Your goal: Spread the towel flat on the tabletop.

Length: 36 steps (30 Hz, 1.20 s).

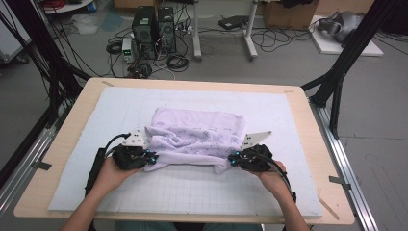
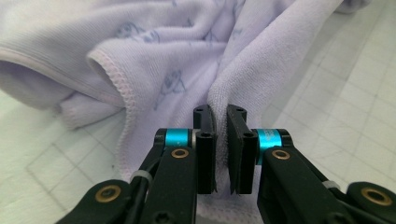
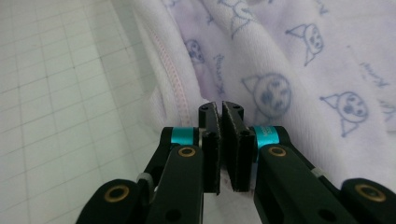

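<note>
Gripping: both black two-jaw grippers are pinched onto a pale lilac terry towel printed with small blue cartoon faces [image 1: 195, 134].
Towel: it lies crumpled in loose folds on the middle of the white gridded foam mat [image 1: 192, 192], which covers the light wooden table [image 1: 308, 125].
Left gripper [image 1: 153, 158]: the jaws are clamped on the towel's near left edge; in the left gripper view a raised fold of cloth [image 2: 222, 100] is squeezed between the two pads, just right of a stitched hem.
Right gripper [image 1: 232, 160]: the jaws are clamped on the towel's near right edge; in the right gripper view the pads nearly meet, with thin cloth [image 3: 221, 103] caught between them beside a pink-stitched hem.
Hands: each gripper sits low at the mat, the two well apart, with the towel stretched between them.
Beyond the table: black computer towers [image 1: 154, 31] and tangled cables stand on the grey floor.
</note>
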Tool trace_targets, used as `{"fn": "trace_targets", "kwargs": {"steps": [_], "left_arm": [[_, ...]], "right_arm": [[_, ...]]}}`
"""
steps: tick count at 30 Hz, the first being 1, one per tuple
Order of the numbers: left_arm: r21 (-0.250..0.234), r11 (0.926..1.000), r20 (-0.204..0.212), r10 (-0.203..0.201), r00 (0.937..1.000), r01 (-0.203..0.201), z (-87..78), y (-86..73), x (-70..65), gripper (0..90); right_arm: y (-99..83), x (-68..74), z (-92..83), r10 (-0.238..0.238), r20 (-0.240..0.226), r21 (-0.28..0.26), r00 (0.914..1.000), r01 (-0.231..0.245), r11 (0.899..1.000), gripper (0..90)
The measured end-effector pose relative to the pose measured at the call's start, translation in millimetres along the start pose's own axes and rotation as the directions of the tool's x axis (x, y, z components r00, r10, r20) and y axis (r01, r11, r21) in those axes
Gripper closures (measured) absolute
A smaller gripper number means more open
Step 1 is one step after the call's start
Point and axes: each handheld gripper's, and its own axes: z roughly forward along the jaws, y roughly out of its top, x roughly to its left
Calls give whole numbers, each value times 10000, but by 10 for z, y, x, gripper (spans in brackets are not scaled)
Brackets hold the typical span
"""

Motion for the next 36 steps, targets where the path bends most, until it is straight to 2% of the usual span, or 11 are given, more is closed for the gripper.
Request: {"fn": "trace_targets", "kwargs": {"steps": [5,9,13,16,18,20,22,24,29,33,36], "left_arm": [[-241,9992,-152,312,9994,-316,-183,62,-43,826],[-353,9988,-213,331,9992,-338,-261,61,-41,826],[-307,9992,22,244,9997,-243,-267,4,-58,827],[-248,9992,234,304,9993,-298,-257,-31,-89,821],[-234,9994,322,275,9991,-268,-268,-36,-91,766],[-357,9993,320,120,9994,-108,-293,-26,-70,635],[-445,9990,335,-44,9994,59,-309,-15,-47,565],[-438,9990,317,-65,9995,79,-287,-7,-46,548],[33,9999,476,114,9988,-116,-91,-41,-104,544],[587,9981,546,147,9984,-179,90,-94,-117,549],[852,9962,664,100,9977,-157,189,-152,-113,559]], "right_arm": [[38,29,-197,-75,186,-301,9998,81,9995,861],[67,40,-329,-135,312,-454,9994,150,9989,861],[48,21,-399,-117,334,-458,9994,133,9989,860],[9,3,-399,65,242,-433,9997,-55,9990,852],[-6,-5,-404,186,198,-516,9996,-176,9985,771],[-10,-10,-418,242,47,-684,9997,-238,9974,738],[-1,0,-423,200,31,-725,9998,-197,9972,721],[7,25,-389,59,-175,-783,9998,-73,9969,702],[-6,120,-157,-248,-650,-375,9976,224,9990,660],[-35,181,39,-428,-699,151,9966,439,9989,625],[-70,183,140,-375,-662,504,9971,409,9979,623]]}}
